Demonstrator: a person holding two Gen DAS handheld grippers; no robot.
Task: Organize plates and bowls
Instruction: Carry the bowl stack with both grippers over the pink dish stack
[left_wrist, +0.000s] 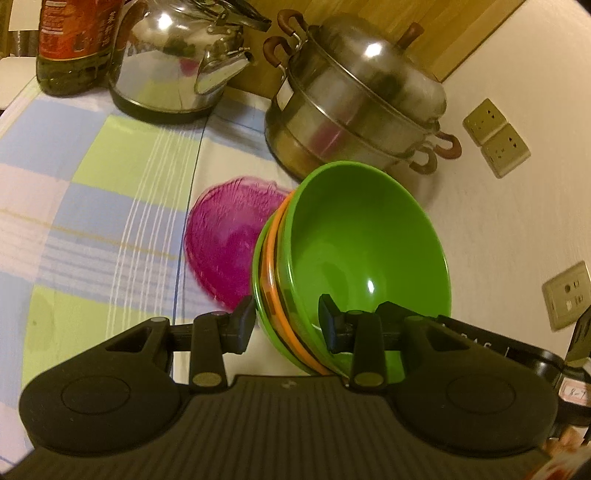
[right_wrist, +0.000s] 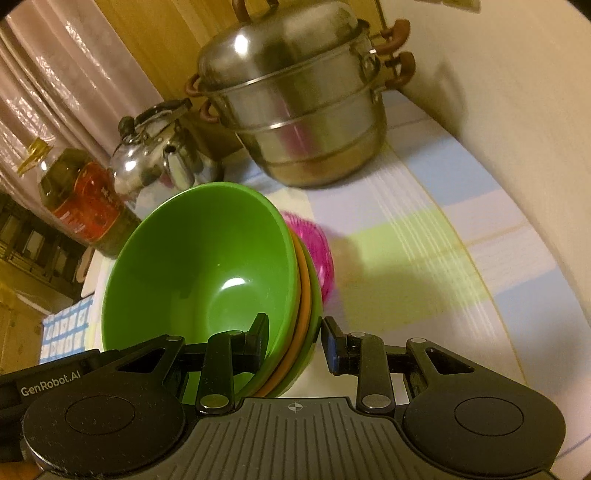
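A stack of nested bowls (left_wrist: 365, 251), green on top with an orange and another green one beneath, is held between both grippers above the checked tablecloth. My left gripper (left_wrist: 288, 325) is shut on the stack's near rim, one finger inside the top bowl, one outside. My right gripper (right_wrist: 293, 341) is shut on the opposite rim of the stack (right_wrist: 207, 266) in the same way. A pink translucent plate (left_wrist: 229, 240) lies on the cloth just behind the stack; it also shows in the right wrist view (right_wrist: 317, 251), partly hidden by the bowls.
A steel steamer pot (left_wrist: 358, 99) with a lid stands at the back by the wall. A steel kettle (left_wrist: 173, 62) and an oil bottle (left_wrist: 74, 44) stand to its left. Wall sockets (left_wrist: 495, 136) are on the right wall. The checked tablecloth (left_wrist: 92, 206) covers the table.
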